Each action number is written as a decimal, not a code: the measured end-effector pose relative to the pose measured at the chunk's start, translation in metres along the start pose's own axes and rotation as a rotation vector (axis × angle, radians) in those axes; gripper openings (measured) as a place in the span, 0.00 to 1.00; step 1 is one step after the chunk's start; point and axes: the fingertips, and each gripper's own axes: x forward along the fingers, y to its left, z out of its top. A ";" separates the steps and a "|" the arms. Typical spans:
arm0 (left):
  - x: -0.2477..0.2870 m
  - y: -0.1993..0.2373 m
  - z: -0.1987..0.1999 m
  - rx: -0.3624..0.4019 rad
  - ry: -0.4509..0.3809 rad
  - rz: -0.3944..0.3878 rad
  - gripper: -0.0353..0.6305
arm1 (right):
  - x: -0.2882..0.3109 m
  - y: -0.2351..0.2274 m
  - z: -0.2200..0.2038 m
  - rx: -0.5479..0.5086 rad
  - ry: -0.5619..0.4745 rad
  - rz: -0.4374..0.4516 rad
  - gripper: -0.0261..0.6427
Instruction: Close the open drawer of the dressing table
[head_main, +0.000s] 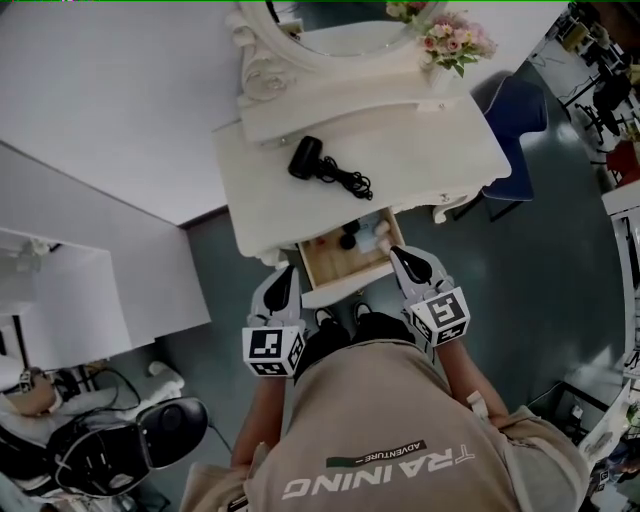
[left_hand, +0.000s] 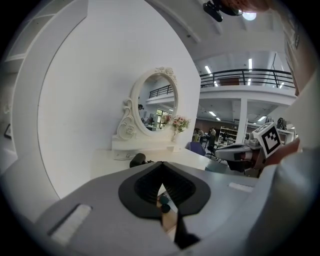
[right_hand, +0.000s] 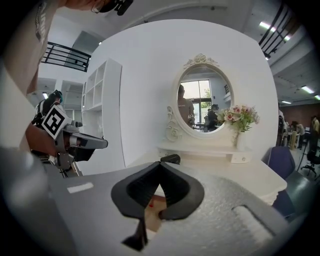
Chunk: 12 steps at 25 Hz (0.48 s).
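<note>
The light-wood drawer (head_main: 332, 266) is seen pulled out from the white dressing table (head_main: 420, 150), small items (head_main: 348, 240) inside; it is flanked by the left gripper (head_main: 285, 272) and right gripper (head_main: 398, 254), both closed on nothing

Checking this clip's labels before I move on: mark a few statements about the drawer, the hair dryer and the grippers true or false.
1. The drawer stands open with small items inside. True.
2. The hair dryer lies in the drawer. False: it lies on the tabletop.
3. The flowers stand beside the mirror. True.
4. The left gripper clamps the hair dryer. False: its jaws are together on nothing, near the drawer's front.
5. The right gripper is shut, by the drawer's right side. True.
</note>
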 end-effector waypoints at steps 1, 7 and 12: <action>0.000 0.000 -0.002 -0.003 0.003 -0.008 0.08 | 0.000 0.002 -0.001 0.001 0.007 -0.004 0.04; 0.007 -0.003 -0.010 -0.011 0.016 -0.041 0.08 | 0.007 0.005 -0.033 -0.015 0.075 -0.021 0.04; 0.010 -0.012 -0.007 0.005 0.027 -0.050 0.08 | 0.012 -0.004 -0.082 0.020 0.180 -0.007 0.04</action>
